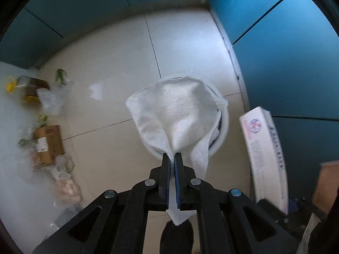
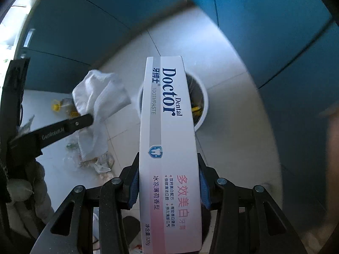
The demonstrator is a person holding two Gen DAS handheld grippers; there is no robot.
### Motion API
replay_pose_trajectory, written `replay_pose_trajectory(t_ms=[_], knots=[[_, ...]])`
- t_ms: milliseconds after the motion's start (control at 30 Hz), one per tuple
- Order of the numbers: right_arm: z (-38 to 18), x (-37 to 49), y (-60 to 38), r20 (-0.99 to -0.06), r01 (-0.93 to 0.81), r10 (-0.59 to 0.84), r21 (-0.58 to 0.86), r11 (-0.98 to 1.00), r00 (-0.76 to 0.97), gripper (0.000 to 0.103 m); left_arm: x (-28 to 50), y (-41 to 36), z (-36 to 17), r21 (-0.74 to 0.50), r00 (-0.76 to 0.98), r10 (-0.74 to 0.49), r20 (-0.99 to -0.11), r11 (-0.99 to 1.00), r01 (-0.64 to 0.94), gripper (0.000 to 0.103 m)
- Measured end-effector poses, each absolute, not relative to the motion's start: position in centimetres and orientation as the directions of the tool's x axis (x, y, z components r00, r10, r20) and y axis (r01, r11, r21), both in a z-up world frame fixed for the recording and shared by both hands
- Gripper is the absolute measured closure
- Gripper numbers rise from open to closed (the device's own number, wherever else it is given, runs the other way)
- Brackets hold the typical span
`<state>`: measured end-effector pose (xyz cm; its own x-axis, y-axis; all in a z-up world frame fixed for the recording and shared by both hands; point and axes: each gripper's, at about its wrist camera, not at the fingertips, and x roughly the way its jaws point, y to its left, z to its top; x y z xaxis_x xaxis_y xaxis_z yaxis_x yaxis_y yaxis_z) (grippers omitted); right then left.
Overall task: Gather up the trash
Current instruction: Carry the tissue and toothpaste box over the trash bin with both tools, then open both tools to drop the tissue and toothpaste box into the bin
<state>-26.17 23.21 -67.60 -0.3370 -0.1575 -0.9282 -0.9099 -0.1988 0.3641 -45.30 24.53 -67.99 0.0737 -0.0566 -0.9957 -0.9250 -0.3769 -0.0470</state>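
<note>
My left claw [image 1: 172, 155] is pinched nearly closed on a corner of a white tissue [image 1: 175, 114], so the sheet hangs loose and drapes over the white bin [image 1: 225, 124] below; I judge that is why I hold it point-down, to let it fall straight in. My right claw [image 2: 168, 182] clamps the toothpaste box [image 2: 167, 127] across its width, jaws part-spread by the carton, its far end aimed over the bin's rim at twelve o'clock. At nine o'clock of the left claw, more litter waits on the pale floor tiles [image 1: 118, 59]: a brown carton [image 1: 47, 144] and clear wrappers [image 1: 50, 99], blurred.
</note>
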Motion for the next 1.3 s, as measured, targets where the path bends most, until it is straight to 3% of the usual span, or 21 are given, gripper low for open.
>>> replay_pose_trajectory(t_ms=[100, 300, 367, 433, 500, 567, 633, 733, 767, 1000, 1300], knots=[[-73.8, -28.1, 24.3, -0.926, -0.916, -0.205, 0.354, -0.191, -0.315, 0.055, -46.6, 25.0, -73.3, -0.086, 0.137, -0.101, -0.985, -0.402, -0.912, 0.097], [-82.1, -30.6, 26.1, -0.903, -0.921, -0.289, 0.366, -0.133, -0.317, 0.055, -47.5, 25.9, -77.7, -0.086, 0.156, -0.15, -0.976, -0.396, -0.914, 0.094], [-83.2, -31.0, 26.1, -0.902, -0.922, -0.295, 0.365, -0.13, -0.315, 0.054, -47.1, 26.5, -77.6, -0.074, 0.138, -0.143, -0.98, -0.385, -0.92, 0.076], [-84.5, -31.7, 26.8, -0.899, -0.922, -0.316, 0.361, -0.141, -0.304, 0.053, -47.2, 26.6, -77.2, -0.042, 0.101, -0.137, -0.985, -0.377, -0.925, 0.027], [-85.8, -31.5, 27.8, -0.901, -0.929, -0.326, 0.344, -0.138, -0.285, 0.052, -47.6, 26.2, -76.7, -0.006, 0.057, -0.128, -0.99, -0.368, -0.93, 0.015], [-86.5, -31.4, 28.4, -0.904, -0.933, -0.331, 0.331, -0.143, -0.271, 0.033, -48.2, 25.7, -76.4, 0.037, 0.014, -0.136, -0.991, -0.368, -0.929, 0.015], [-86.4, -30.8, 29.1, -0.914, -0.937, -0.318, 0.314, -0.155, -0.254, 0.022, -48.7, 24.9, -75.6, 0.075, -0.024, -0.137, -0.99, -0.377, -0.923, 0.003], [-85.3, -31.1, 29.0, -0.94, -0.946, -0.278, 0.257, -0.197, -0.197, 0.002, -48.8, 23.8, -73.5, 0.114, -0.083, -0.097, -0.992, -0.38, -0.918, 0.003], [-84.6, -31.1, 29.0, -0.952, -0.95, -0.252, 0.228, -0.213, -0.172, 0.0, -48.7, 23.3, -72.4, 0.14, -0.119, -0.079, -0.99, -0.382, -0.914, 0.003], [-79.0, -30.1, 27.9, -0.989, -0.955, -0.119, 0.113, -0.274, -0.083, 0.0, -47.6, 20.2, -65.5, 0.184, -0.202, -0.002, -0.979, -0.425, -0.886, 0.003], [-65.8, -28.6, 24.5, -0.995, -0.937, -0.007, 0.1, -0.334, -0.104, 0.0, -45.8, 15.3, -54.3, 0.169, -0.217, 0.046, -0.975, -0.478, -0.862, 0.003]])
